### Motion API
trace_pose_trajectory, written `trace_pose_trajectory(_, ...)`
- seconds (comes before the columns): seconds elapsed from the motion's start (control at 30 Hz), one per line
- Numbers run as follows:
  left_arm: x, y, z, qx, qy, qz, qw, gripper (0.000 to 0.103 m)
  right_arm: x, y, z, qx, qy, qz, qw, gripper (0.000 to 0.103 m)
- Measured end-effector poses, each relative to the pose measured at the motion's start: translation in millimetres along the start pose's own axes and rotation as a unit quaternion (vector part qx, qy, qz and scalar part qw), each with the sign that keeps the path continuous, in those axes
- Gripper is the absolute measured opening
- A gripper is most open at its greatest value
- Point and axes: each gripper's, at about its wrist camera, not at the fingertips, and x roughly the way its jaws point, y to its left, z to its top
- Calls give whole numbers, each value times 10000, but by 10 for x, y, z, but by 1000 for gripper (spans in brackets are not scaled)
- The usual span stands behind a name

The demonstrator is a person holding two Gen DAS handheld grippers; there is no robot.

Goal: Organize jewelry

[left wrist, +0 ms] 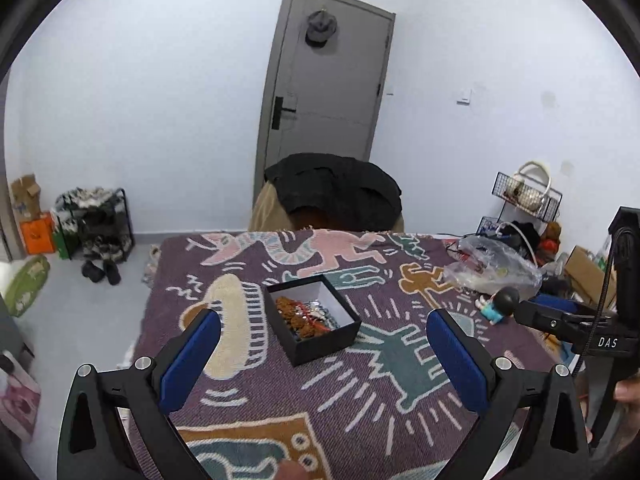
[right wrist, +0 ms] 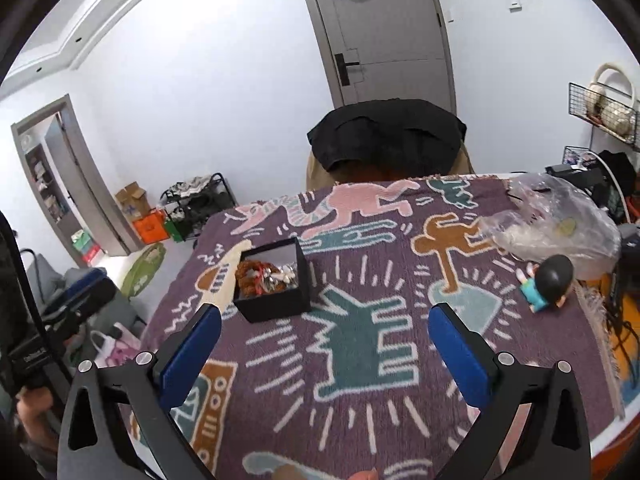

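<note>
One box of jewelry, frame centre; one figurine right. Left gripper and right gripper both gape wide, empty.

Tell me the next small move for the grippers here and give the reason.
Probably pull both grippers clear and stop. The jewelry already lies piled inside the open black box on the patterned cloth, and no loose pieces show on the cloth. The left gripper and right gripper stand open and empty above the cloth, apart from the box, so nothing is left to carry.
</note>
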Motion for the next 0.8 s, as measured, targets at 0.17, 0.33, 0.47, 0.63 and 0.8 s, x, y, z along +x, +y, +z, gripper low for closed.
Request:
trace_pose_trajectory(0.17, -199, -73, -67, 42, -116, 146, 9998, 103, -238, 27, -132, -143, -143, -160, 9997, 103)
trace_pose_trajectory(0.33, -428, -168, -125, 122, -260, 243, 9993, 103, -564, 31, -180, -379, -290, -4, 9989, 103)
trace_pose_trajectory(0.47, -590, -213, -163, 140, -378, 286, 9988, 103, -786, -9, -260, -408, -312, 176, 9985, 103)
trace_pose_trajectory(0.63, -731, -219, -220, 108, -422, 358, 9984, 103, -972, -47, -371, -415, -449, 102, 9981, 103)
trace_pose_trajectory(0.8, -881, -192, -313, 47, -504, 429, 9978, 103, -1039, -125, -496, -313, -567, 189, 9977, 103)
